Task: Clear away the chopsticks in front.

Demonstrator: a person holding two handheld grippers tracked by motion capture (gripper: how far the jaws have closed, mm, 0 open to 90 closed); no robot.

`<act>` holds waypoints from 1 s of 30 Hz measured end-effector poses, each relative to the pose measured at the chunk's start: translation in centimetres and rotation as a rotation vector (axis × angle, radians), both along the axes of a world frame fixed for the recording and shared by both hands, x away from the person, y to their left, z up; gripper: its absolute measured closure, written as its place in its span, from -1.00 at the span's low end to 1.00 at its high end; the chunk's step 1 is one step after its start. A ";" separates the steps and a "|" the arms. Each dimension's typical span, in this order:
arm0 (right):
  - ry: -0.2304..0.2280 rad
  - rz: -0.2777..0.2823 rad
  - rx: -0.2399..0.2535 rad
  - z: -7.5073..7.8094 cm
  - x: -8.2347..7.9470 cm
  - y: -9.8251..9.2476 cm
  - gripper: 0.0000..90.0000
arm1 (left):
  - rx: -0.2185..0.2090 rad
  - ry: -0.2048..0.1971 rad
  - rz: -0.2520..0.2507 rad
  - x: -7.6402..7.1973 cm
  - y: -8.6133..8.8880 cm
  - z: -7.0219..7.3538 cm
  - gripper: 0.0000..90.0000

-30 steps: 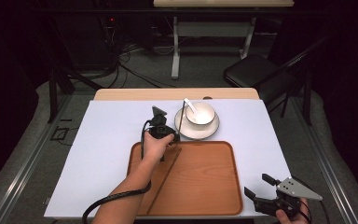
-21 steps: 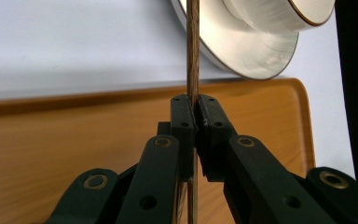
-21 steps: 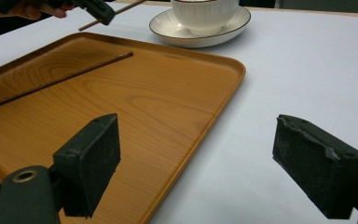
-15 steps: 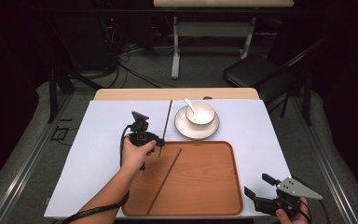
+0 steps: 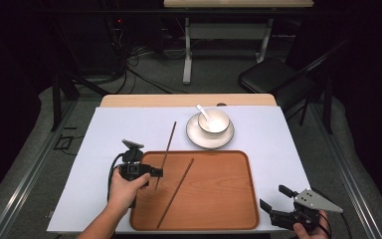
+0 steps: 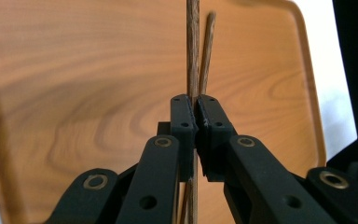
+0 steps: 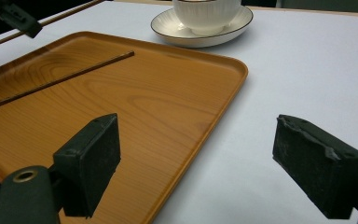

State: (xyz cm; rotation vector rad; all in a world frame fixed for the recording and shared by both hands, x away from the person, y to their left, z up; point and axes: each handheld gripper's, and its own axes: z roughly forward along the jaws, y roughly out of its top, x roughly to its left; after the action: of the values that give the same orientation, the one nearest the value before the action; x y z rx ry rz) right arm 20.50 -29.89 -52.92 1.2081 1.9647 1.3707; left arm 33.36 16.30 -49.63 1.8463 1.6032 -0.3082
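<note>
High view: left tongs clamped on a chopstick above the tray's left edge; right tongs agape.

High view overhead; gripper views close, sharing tray.

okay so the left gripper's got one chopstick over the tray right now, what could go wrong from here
1. The left gripper pinches the held chopstick near one end, so the long free end could swing or slip when lowered.
2. That chopstick crosses the tray rim; set down there, it might rest tilted on the edge.
3. It could land across the chopstick already in the tray and roll.
</note>
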 end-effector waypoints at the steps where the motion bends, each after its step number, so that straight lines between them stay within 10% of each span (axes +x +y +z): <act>1: 0.001 -0.001 0.001 0.0 0.0 0.0 -0.67 | 0.005 -0.003 -0.004 -0.4 0.1 -0.1 0.90; 19: 0.002 -0.003 -0.002 0.0 0.0 0.0 -0.67 | 0.070 0.007 -0.050 -5.7 2.0 -2.2 0.90; 30: 0.003 -0.005 -0.004 0.0 0.0 0.0 -0.67 | 0.121 0.051 -0.087 -6.4 1.7 -3.1 0.90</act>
State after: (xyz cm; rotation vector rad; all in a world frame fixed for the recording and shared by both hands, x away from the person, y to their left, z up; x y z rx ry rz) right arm 20.53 -29.85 -52.91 1.2131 1.9643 1.3631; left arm 26.95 18.00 -52.75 2.0188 1.6090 -0.3047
